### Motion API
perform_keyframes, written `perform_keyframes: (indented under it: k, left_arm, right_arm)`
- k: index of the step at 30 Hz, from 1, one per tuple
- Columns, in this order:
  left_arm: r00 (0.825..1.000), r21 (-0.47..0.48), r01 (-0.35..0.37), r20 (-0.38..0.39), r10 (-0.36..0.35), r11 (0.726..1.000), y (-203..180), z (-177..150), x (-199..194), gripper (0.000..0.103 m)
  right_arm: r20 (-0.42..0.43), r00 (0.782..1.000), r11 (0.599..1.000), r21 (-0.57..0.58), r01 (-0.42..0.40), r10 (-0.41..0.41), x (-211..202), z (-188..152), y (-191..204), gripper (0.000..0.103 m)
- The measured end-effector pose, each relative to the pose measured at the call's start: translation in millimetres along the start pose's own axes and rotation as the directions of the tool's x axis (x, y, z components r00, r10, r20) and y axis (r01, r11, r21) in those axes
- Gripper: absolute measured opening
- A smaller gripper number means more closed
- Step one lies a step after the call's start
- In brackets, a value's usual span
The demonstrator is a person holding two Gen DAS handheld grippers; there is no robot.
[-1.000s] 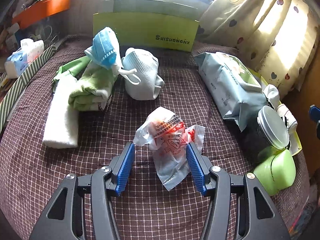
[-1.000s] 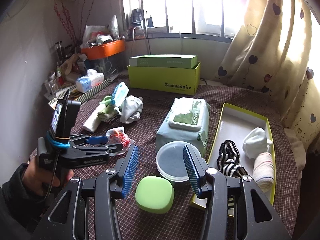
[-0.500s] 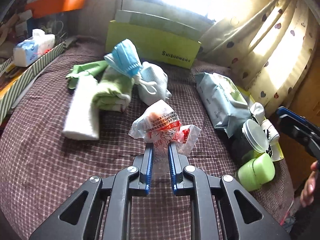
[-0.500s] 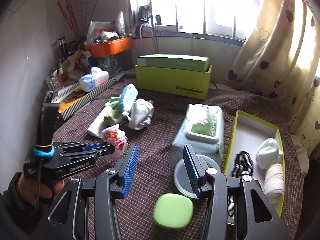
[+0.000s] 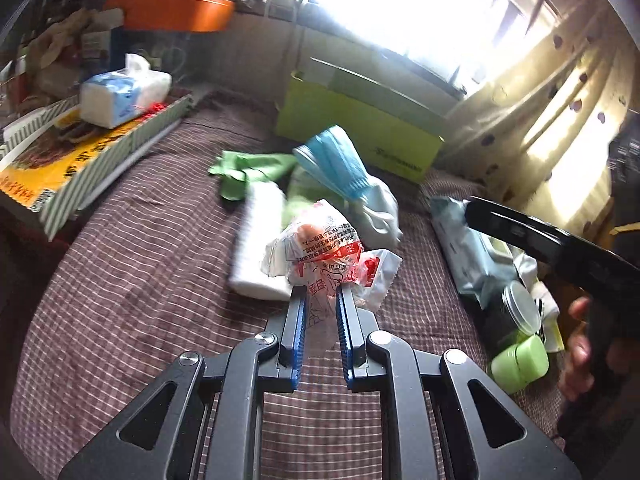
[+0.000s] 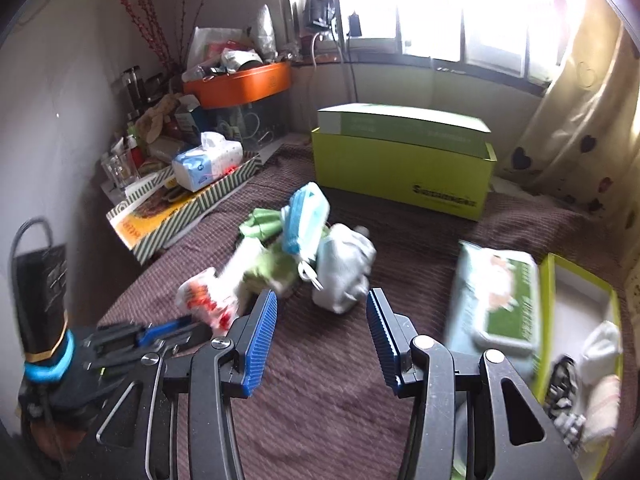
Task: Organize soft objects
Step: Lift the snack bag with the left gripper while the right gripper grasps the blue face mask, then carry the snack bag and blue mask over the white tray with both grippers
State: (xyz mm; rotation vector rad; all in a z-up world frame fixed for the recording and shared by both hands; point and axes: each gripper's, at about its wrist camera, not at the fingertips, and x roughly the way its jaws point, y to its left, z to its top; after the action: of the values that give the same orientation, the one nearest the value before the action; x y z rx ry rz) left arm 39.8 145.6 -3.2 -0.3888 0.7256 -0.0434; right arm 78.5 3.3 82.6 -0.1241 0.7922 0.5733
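Observation:
My left gripper (image 5: pixel 322 294) is shut on a crumpled clear plastic wrapper with red print (image 5: pixel 324 252), held just above the checked cloth. The same wrapper (image 6: pixel 208 298) shows at the left gripper's tip in the right wrist view. Behind it lie a white folded towel (image 5: pixel 256 240), green cloths (image 5: pixel 248 168), a blue face mask (image 5: pixel 332 164) and a white mask (image 5: pixel 380 208). My right gripper (image 6: pixel 322 312) stands open with nothing between its fingers, hovering in front of the white mask (image 6: pixel 344 268) and the blue mask (image 6: pixel 304 216).
A lime-green box (image 6: pixel 404 168) stands at the back. A wet-wipes pack (image 6: pixel 500 296) and an open yellow-green tray (image 6: pixel 552 280) with socks lie at right. A striped box (image 6: pixel 180 208) with a tissue pack borders the left. A small green container (image 5: pixel 520 364) sits near a person's hand.
My left gripper closed on the plastic wrapper and lifted it while swinging left. My right gripper moved left, away from the lidded jar and green container, toward the masks.

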Motion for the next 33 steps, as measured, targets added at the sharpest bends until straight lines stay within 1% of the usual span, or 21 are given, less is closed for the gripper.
perform_keyframes:
  k: [2,7,10,11,12,13,15,16,19,21,25,29,33]
  left_arm:
    - [1.0,-0.018,-0.004,0.014,0.004,1.0,9.9,3.0,-3.6,0.015]
    - [1.0,-0.045,-0.007,0.028,0.009,0.999,25.2,8.0,-6.7,0.015]
    - [1.0,-0.051,0.001,0.031,0.001,0.999,31.4,9.9,-6.6,0.015]
    - [1.0,-0.052,0.003,0.031,-0.001,0.999,32.9,10.4,-6.8,0.015]
    - [1.0,-0.053,0.004,0.03,-0.002,0.999,34.6,10.9,-7.3,0.016]
    - [1.0,-0.053,0.004,0.03,-0.002,0.999,36.1,10.7,-7.6,0.016]
    - [1.0,-0.054,0.002,0.028,-0.001,0.999,37.5,10.4,-9.0,0.015]
    - [1.0,-0.052,0.0,0.029,0.001,0.999,38.0,10.9,-9.9,0.015]
    - [0.999,-0.047,-0.008,0.038,0.01,0.999,36.7,12.5,-13.7,0.016]
    - [0.999,-0.044,-0.011,0.044,0.013,0.999,34.8,12.9,-17.7,0.016]
    - [0.998,-0.034,-0.019,0.063,0.021,0.999,24.9,13.2,-31.3,0.015]
    - [0.997,-0.01,-0.015,0.08,0.015,1.0,8.8,13.4,-43.0,0.015]
    - [0.996,0.027,-0.002,0.084,0.0,1.0,-12.4,12.9,-47.9,0.015]
  right_arm:
    - [-0.021,1.0,1.0,0.004,0.005,-0.005,19.0,11.5,6.9,0.046]
    - [-0.043,0.999,0.999,-0.029,0.017,-0.018,60.5,34.4,23.3,0.045]
    - [-0.072,0.997,0.999,-0.022,0.03,-0.032,88.3,44.0,25.8,0.042]
    - [-0.086,0.996,0.999,-0.016,0.039,-0.04,98.4,46.5,25.5,0.038]
    - [-0.1,0.994,0.999,-0.007,0.045,-0.046,107.3,48.6,24.5,0.031]
    - [-0.109,0.993,0.999,-0.004,0.05,-0.05,114.4,50.1,24.3,0.027]
    - [-0.132,0.989,0.998,0.003,0.059,-0.058,124.8,51.2,23.2,0.013]
    - [-0.141,0.989,0.999,0.012,0.053,-0.051,127.4,51.1,22.6,0.012]
    - [-0.109,0.993,0.999,0.003,0.037,-0.036,116.3,50.0,25.5,0.009]
    - [-0.077,0.997,1.0,-0.002,0.011,-0.011,99.5,50.2,27.9,0.009]
    - [-0.02,1.0,1.0,-0.018,-0.016,0.015,60.8,46.1,31.7,0.009]
    - [0.028,0.999,0.999,-0.029,-0.026,0.027,20.1,34.1,31.2,0.009]
    - [0.068,0.998,1.0,-0.025,-0.017,0.018,-18.0,16.8,23.5,0.009]
